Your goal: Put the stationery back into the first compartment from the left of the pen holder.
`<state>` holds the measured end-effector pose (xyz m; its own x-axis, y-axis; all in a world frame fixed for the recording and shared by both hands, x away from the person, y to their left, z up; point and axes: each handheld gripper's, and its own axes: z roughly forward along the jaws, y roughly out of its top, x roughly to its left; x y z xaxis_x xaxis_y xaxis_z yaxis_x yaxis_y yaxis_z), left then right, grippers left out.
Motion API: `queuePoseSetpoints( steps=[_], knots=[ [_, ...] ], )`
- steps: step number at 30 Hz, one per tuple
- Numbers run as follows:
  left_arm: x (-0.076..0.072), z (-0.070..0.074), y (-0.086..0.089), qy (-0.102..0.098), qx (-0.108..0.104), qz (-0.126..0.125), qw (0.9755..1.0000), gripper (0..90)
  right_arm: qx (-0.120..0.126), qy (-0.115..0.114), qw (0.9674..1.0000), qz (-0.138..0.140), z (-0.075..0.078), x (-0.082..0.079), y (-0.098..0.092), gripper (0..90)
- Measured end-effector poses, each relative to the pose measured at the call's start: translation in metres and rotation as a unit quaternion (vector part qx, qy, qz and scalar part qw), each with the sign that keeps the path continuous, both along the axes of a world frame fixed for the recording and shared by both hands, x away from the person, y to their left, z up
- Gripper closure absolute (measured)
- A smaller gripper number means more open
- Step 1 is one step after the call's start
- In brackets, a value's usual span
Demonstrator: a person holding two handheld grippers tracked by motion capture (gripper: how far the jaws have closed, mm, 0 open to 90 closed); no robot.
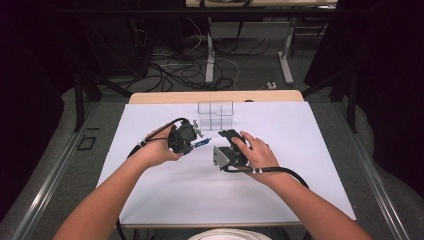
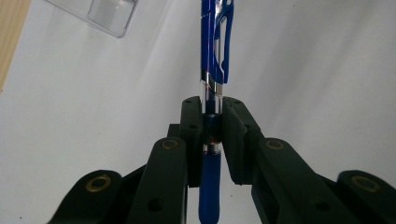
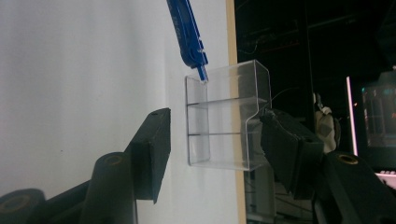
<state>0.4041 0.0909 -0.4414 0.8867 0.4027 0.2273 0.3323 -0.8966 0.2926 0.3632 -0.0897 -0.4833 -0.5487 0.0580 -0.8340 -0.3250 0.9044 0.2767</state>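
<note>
1. Two black jaws of the left gripper [image 2: 212, 135] are clamped on a blue pen [image 2: 214, 70], held above the white sheet [image 1: 165, 185].
2. The right gripper [image 3: 212, 149] is held with its jaws parted, nothing gripped, facing the clear divided holder [image 3: 229, 116].
3. The pen's end is seen just beside the holder's corner

Bare forearms; black left gripper [image 1: 199, 141], brass pivot screws, trailing black cable.
</note>
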Motion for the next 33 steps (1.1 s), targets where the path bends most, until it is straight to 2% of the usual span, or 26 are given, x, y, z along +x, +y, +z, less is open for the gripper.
queuePoseSetpoints(
  steps=[1,2,3,5,6,7,9,10,12,13,14,21,25,27,29,30,33],
  knots=[
    [0.000,0.000,0.000,0.002,0.000,0.000,1.0000,79.3,-0.010,-0.006,0.9999,-0.001,0.000,-0.001,0.002,43.6],
    [0.000,0.001,0.000,0.004,0.003,-0.001,1.0000,79.3,-0.015,-0.012,0.9998,0.011,-0.001,0.000,0.003,44.1],
    [0.000,0.000,-0.001,0.003,-0.001,0.000,1.0000,79.3,-0.020,-0.015,0.9997,0.006,-0.002,-0.002,0.005,45.2],
    [0.001,0.000,-0.001,0.005,-0.002,0.000,1.0000,79.3,-0.026,-0.028,0.9990,0.021,-0.002,-0.002,0.008,47.2],
    [0.001,0.000,-0.001,0.005,-0.003,0.000,1.0000,79.4,-0.041,-0.020,0.9988,0.015,-0.001,-0.003,0.009,48.5],
    [0.001,0.000,-0.002,0.006,-0.002,0.001,1.0000,79.3,-0.046,-0.024,0.9985,0.018,-0.001,-0.004,0.010,49.3],
    [0.001,0.000,-0.002,0.006,0.000,-0.002,1.0000,79.3,-0.038,-0.033,0.9982,0.033,-0.003,-0.003,0.013,51.3],
    [0.001,-0.001,-0.003,0.007,-0.003,0.000,1.0000,79.3,-0.053,-0.032,0.9977,0.028,-0.002,-0.004,0.014,52.4],
    [0.001,-0.001,-0.004,0.008,-0.002,-0.001,1.0000,79.3,-0.054,-0.036,0.9973,0.034,-0.002,-0.003,0.015,53.1],
    [0.001,-0.001,-0.004,0.009,-0.003,-0.001,1.0000,79.4,-0.054,-0.046,0.9966,0.042,-0.004,-0.003,0.016,53.8],
    [0.001,-0.001,-0.004,0.010,-0.004,0.000,0.9999,79.3,-0.062,-0.046,0.9962,0.041,-0.003,-0.003,0.017,54.3],
    [0.002,0.000,-0.007,0.013,-0.006,-0.001,0.9999,79.3,-0.061,-0.067,0.9945,0.054,-0.007,-0.002,0.019,55.7],
    [0.002,0.001,-0.009,0.017,-0.006,-0.001,0.9998,79.3,-0.072,-0.065,0.9938,0.055,-0.007,-0.002,0.019,56.4],
    [0.003,0.001,-0.010,0.016,-0.009,-0.002,0.9998,79.4,-0.066,-0.075,0.9932,0.060,-0.008,-0.001,0.019,56.9],
    [0.003,0.001,-0.011,0.018,-0.011,0.000,0.9998,79.4,-0.073,-0.070,0.9933,0.057,-0.008,-0.001,0.019,57.2],
    [0.003,0.001,-0.012,0.016,-0.013,-0.002,0.9998,79.4,-0.068,-0.078,0.9927,0.061,-0.009,0.000,0.019,57.4],
    [0.003,0.001,-0.015,0.019,-0.011,-0.004,0.9998,79.4,-0.087,-0.073,0.9918,0.058,-0.009,0.000,0.019,58.3]
  ],
)
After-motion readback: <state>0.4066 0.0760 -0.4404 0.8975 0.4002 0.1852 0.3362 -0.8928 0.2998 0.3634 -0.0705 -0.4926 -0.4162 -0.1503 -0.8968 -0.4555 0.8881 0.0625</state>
